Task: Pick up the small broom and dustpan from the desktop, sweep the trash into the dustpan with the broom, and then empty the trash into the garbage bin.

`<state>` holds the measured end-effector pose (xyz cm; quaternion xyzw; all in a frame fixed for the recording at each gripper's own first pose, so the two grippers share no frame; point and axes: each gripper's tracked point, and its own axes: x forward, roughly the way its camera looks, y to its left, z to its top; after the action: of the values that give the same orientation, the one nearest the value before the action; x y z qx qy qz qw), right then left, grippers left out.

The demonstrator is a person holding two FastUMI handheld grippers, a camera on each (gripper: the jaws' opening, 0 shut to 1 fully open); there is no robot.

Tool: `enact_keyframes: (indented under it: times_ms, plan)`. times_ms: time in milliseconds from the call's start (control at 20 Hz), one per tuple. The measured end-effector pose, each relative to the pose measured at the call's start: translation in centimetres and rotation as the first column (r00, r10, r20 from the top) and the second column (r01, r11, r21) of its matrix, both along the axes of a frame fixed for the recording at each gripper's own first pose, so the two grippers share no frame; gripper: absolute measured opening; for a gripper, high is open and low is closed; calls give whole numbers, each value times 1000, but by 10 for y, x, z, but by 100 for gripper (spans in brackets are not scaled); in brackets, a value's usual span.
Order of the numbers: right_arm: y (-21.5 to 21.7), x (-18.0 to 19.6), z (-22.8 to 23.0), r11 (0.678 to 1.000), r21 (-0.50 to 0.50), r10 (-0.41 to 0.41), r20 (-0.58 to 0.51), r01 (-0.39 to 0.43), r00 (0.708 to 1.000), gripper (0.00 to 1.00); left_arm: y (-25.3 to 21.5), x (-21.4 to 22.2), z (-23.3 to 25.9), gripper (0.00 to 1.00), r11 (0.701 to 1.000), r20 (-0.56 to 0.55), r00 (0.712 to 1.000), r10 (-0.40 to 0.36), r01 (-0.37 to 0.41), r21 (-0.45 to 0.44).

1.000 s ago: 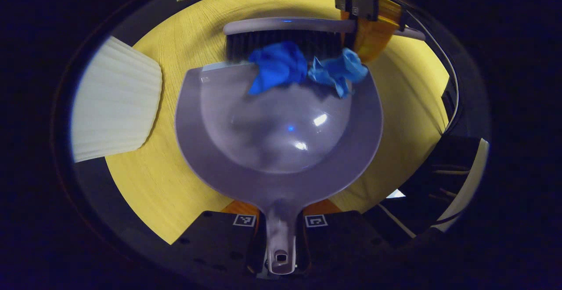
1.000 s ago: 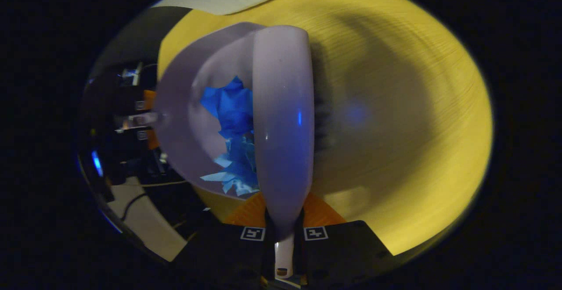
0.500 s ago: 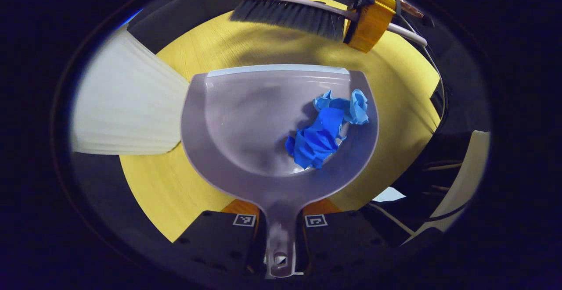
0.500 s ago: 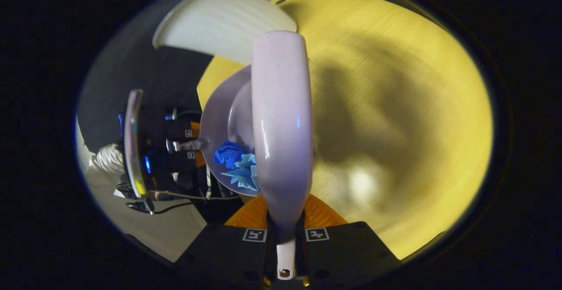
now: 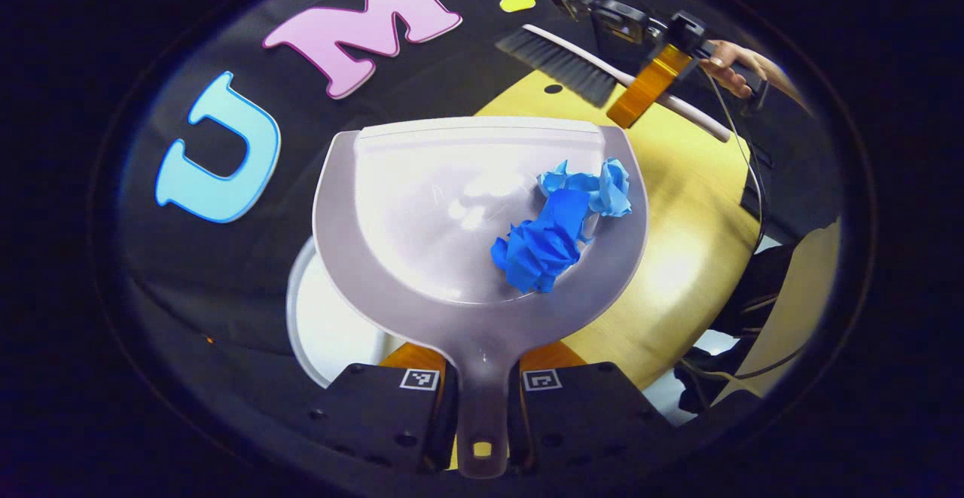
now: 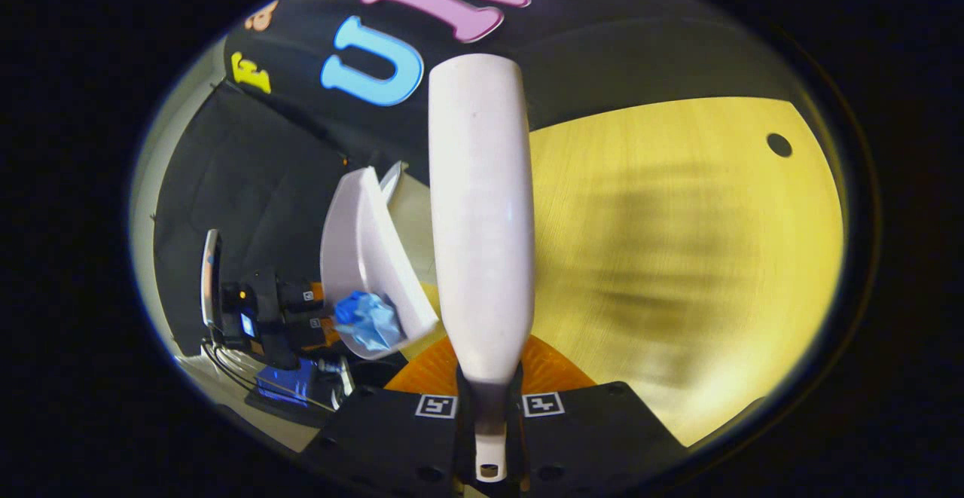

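My left gripper is shut on the handle of the grey dustpan, which I hold lifted and tilted up. Crumpled blue trash lies in the pan's right half. Below the pan's left edge sits the white garbage bin. In the right gripper view, my right gripper is shut on the small broom, whose white back points away from me. To its left, the dustpan with the blue trash hangs over the bin. The left gripper view shows the broom raised at the far right, with my right gripper on its handle.
The yellow wooden table spreads to the right, with a round hole near its far corner. Black cloth forms the wall behind. A hand holds the right gripper's grip. Cables and dark equipment lie off the table's left side.
The dustpan has lifted off the table and swung left over the white bin, the trash staying in it. The broom has risen and pulled away to the right.
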<state>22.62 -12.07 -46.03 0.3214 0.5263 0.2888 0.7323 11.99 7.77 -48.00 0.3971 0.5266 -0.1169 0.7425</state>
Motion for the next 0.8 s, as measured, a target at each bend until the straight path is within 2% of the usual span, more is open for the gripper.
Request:
enact_keyframes:
  times_ms: [150, 250, 300, 350, 500, 650, 750, 800]
  plan:
    - [9, -42, -46, 1000, 7, -30, -2, 30, 1000, 17, 9, 4, -4, 25, 994, 84, 996, -4, -5, 109]
    - [18, -61, -66, 1000, 17, -26, 2, 26, 1000, 16, 15, 1, -7, 24, 977, 101, 994, 27, -47, 206]
    - [19, -62, -55, 999, 30, -25, 4, 25, 1000, 16, 16, 0, -5, 24, 966, 95, 994, 47, -70, 249]
    - [15, -54, -40, 999, 43, -31, -1, 31, 1000, 17, 18, -3, -10, 24, 960, 92, 993, 77, -99, 263]
    - [15, -58, -35, 994, 89, -64, -23, 66, 998, 17, 10, -17, -12, 24, 935, 72, 978, 196, -209, 286]
    - [8, -70, -47, 998, 36, -55, -28, 56, 998, 16, 4, -28, 5, 25, 888, 61, 963, 261, -264, 377]
    - [1, -80, -55, 999, -8, -33, -33, 32, 999, 17, 7, -25, 24, 24, 834, 50, 971, 232, -225, 503]
    - [0, -84, -57, 1000, -21, -23, -34, 22, 999, 17, 7, -22, 36, 24, 796, 41, 979, 201, -187, 576]
